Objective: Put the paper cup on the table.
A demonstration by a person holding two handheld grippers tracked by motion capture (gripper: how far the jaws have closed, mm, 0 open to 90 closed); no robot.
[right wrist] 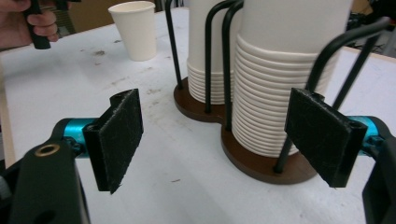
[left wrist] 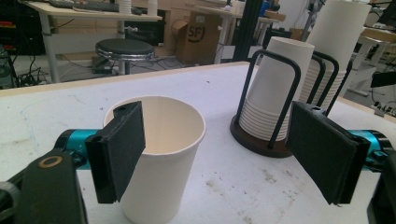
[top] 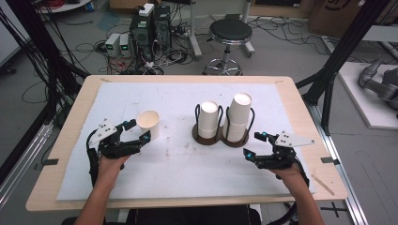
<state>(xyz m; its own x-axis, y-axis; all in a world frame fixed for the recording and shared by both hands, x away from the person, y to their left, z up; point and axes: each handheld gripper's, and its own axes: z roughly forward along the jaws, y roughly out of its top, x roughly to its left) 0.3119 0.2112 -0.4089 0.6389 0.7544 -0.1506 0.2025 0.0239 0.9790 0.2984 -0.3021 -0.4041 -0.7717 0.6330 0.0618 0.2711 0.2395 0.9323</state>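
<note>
At nine o'clock on the surface (top: 70, 140) a lone cup (top: 148, 123) stood upright, mouth up, likely pulled out for use. The left claw (top: 137, 131) had its jaws apart around it, one pad beside the rim, neither clearly pressing. At centre a holder (top: 220, 136) kept two inverted stacks (top: 237, 117) tidy. The right claw (top: 254, 145), jaws apart and empty, waited at four o'clock near the holder. Bare room lay at six o'clock; edges were well off.
</note>
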